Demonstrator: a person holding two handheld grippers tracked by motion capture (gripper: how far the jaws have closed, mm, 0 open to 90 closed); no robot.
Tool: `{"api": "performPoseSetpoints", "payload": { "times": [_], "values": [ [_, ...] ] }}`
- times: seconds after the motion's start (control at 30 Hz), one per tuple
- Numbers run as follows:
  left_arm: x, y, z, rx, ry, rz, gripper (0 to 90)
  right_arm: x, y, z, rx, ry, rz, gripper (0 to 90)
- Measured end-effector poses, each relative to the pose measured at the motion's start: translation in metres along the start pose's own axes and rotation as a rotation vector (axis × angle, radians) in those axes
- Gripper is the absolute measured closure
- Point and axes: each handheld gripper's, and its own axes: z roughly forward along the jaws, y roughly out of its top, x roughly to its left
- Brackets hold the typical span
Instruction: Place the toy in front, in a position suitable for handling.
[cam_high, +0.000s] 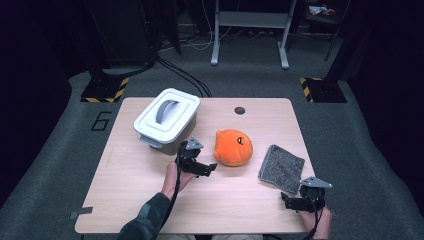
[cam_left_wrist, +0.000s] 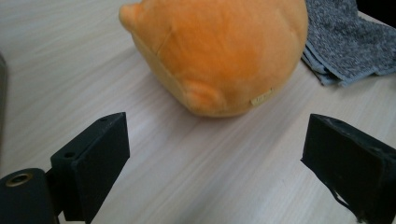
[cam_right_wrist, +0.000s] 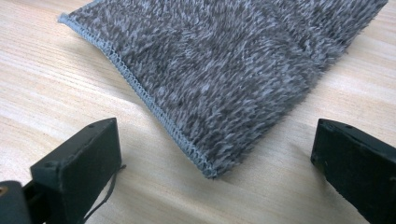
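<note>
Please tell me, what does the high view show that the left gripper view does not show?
High view alone: the white box with its lid handle, the floor, both hands, and the right gripper near the cloth's corner. Left gripper view alone: the small tag low on the plush, and the left gripper with open jaws and nothing between them. Both: the orange plush, the grey cloth and the table.

Left tongs (cam_high: 206, 167): black body, grey three-cornered top plate, black trailing cable, dark green sleeve (cam_high: 145, 222). Right tongs (cam_high: 290, 200): identical, with thick black rectangular pads (cam_right_wrist: 88, 161).
</note>
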Motion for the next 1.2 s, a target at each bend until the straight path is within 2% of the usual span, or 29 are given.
{"api": "performPoseSetpoints", "payload": {
  "times": [0.1,0.13,0.23,0.33,0.47,0.63,0.67,0.73,0.77,0.83,1.0,1.13,1.2],
  "values": [
    [-0.001,0.01,0.01,0.006,-0.001,0.008,7.7,0.0,0.0,0.0,-0.002,0.0,-0.006,0.7],
    [-0.002,0.013,0.013,0.005,-0.007,-0.002,8.0,0.0,0.0,0.0,0.0,0.0,0.001,0.7],
    [-0.001,0.022,0.021,-0.002,0.001,0.017,9.7,0.0,0.0,0.0,-0.002,0.0,-0.003,0.8],
    [0.003,0.029,0.028,-0.017,-0.004,-0.003,11.5,0.0,0.0,0.0,-0.002,0.0,-0.004,0.8],
    [0.008,0.035,0.04,-0.009,-0.016,-0.034,13.7,0.0,0.0,0.0,-0.001,0.0,-0.003,0.8],
    [0.009,0.037,0.053,0.016,-0.036,-0.038,17.2,0.0,0.0,0.0,-0.004,0.001,-0.008,1.0],
    [0.009,0.038,0.054,0.018,-0.036,-0.029,19.2,0.0,0.0,0.0,-0.004,0.002,-0.008,1.0],
    [0.008,0.038,0.056,0.015,-0.044,-0.042,22.9,0.0,0.0,0.0,-0.005,0.0,-0.008,1.2],
    [0.007,0.038,0.057,0.023,-0.044,-0.031,24.6,0.0,0.0,0.0,-0.004,0.001,-0.007,1.2],
    [0.005,0.037,0.06,0.035,-0.033,-0.025,30.6,-0.001,0.0,0.0,-0.005,0.001,-0.011,1.2],
    [-0.002,0.037,0.062,0.057,-0.027,-0.015,52.7,0.0,0.0,0.0,-0.006,0.001,-0.008,1.2],
    [-0.006,0.038,0.061,0.059,-0.01,0.014,64.4,-0.001,0.0,0.0,-0.006,0.002,-0.011,1.2],
    [-0.007,0.038,0.06,0.046,-0.01,0.012,68.8,0.0,0.0,0.0,-0.005,0.002,-0.009,1.2]
  ]
}}
